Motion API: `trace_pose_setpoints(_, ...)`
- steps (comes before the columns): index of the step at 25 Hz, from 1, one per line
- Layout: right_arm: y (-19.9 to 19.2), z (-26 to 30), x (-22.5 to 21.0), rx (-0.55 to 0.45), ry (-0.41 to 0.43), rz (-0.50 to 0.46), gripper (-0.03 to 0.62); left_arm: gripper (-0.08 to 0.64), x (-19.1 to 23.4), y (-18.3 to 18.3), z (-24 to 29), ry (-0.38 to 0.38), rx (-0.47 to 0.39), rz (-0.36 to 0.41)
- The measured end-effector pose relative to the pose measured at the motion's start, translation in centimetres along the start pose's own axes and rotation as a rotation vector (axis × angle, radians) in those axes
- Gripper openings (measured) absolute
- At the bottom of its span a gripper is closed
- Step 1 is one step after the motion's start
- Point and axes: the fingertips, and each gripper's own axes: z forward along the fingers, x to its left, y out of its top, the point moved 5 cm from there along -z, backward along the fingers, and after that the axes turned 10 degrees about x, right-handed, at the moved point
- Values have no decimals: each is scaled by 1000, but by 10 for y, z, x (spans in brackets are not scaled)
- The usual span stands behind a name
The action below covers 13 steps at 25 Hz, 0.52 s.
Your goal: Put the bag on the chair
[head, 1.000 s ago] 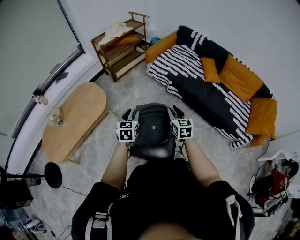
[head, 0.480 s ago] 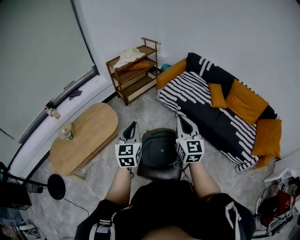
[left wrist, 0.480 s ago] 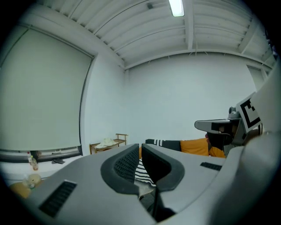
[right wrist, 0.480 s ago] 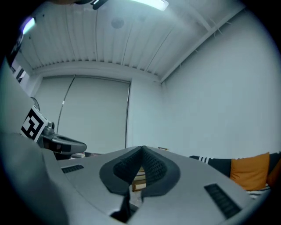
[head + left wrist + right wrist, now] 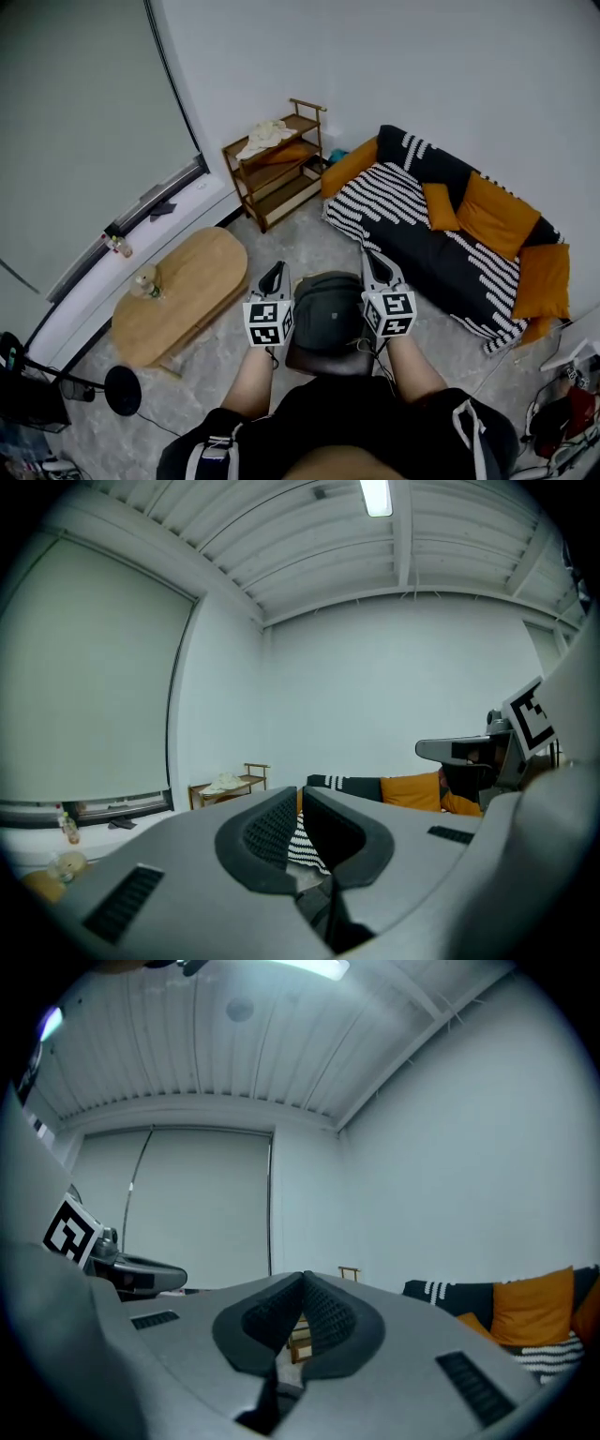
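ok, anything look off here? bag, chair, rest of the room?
Nothing stands out. The bag sits centred on the chair, not hanging over an edge. The left gripper and right gripper are shut and empty on either side of it. Only untidy bit: a crumpled cloth on the shelf.

Bag (image 5: 328,311) on chair (image 5: 323,364) between left claw (image 5: 277,270) and right claw (image 5: 368,256), counter (image 5: 187,292) to the left, shelf (image 5: 277,165) behind by the wall, sofa (image 5: 441,246) to the right

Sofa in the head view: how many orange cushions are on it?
4 cushions: left end, small one mid-back, larger one beside it, right end. More may be hidden.
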Motion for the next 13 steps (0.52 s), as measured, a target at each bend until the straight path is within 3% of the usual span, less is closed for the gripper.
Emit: trace_pose_setpoints(13,-5,-16,-4,-11,-58,-26,12,35,-4,3,-6,-21,-4,7)
